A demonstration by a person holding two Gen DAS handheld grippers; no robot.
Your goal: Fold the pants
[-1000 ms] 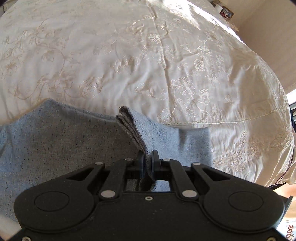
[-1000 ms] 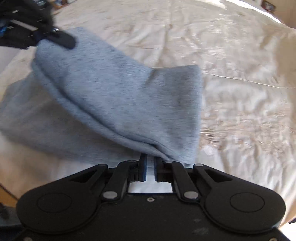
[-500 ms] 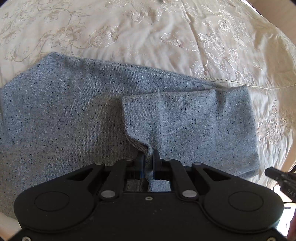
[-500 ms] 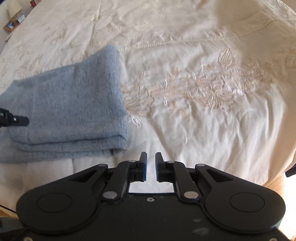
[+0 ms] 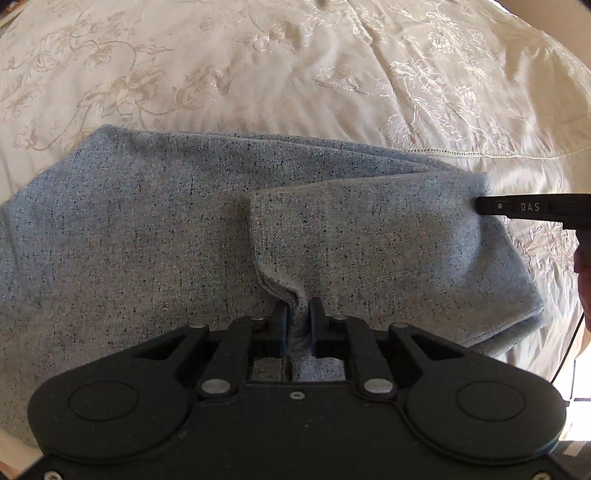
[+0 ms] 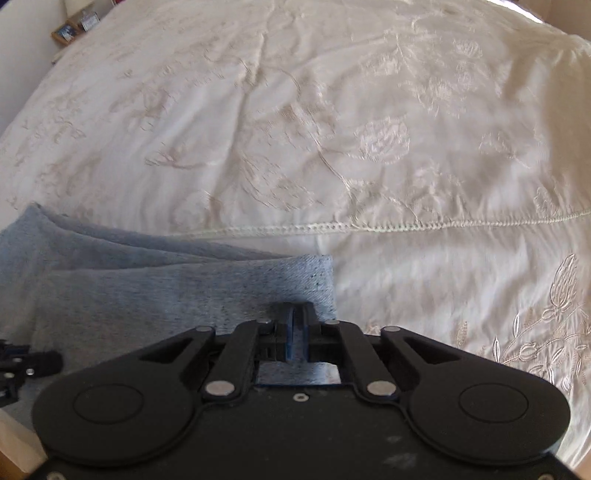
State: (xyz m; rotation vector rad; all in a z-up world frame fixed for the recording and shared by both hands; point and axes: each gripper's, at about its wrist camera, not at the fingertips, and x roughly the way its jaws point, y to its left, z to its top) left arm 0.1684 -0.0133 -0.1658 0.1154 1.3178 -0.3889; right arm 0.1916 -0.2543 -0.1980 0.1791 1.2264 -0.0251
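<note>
A cream bedspread [image 5: 332, 74] with embroidered flowers covers the bed and fills both views. The grey pants [image 5: 147, 240] lie flat on it just ahead of both tools, already folded over, with a top flap [image 5: 388, 251] laid across the lower layers.

The left gripper [image 5: 295, 317] is clamped on the near hemmed corner of that flap, cloth bunched between its fingers. The right gripper [image 6: 295, 317] rests over the flap's far-right corner; its fingers stand nearly together with only a thin slit between them, and whether any cloth is pinched there I cannot tell. In the left view it reaches in from the right, its tip touching the flap's edge.

The step looks like setting down and squaring this fold. To do it well, I would keep both corners level, draw the flap lightly taut so no ridge forms, line its hem up with the layers beneath, then let go low.

Nothing blocks the way ahead. Small frames [image 6: 74, 27] sit far off to the left beyond the bed.
</note>
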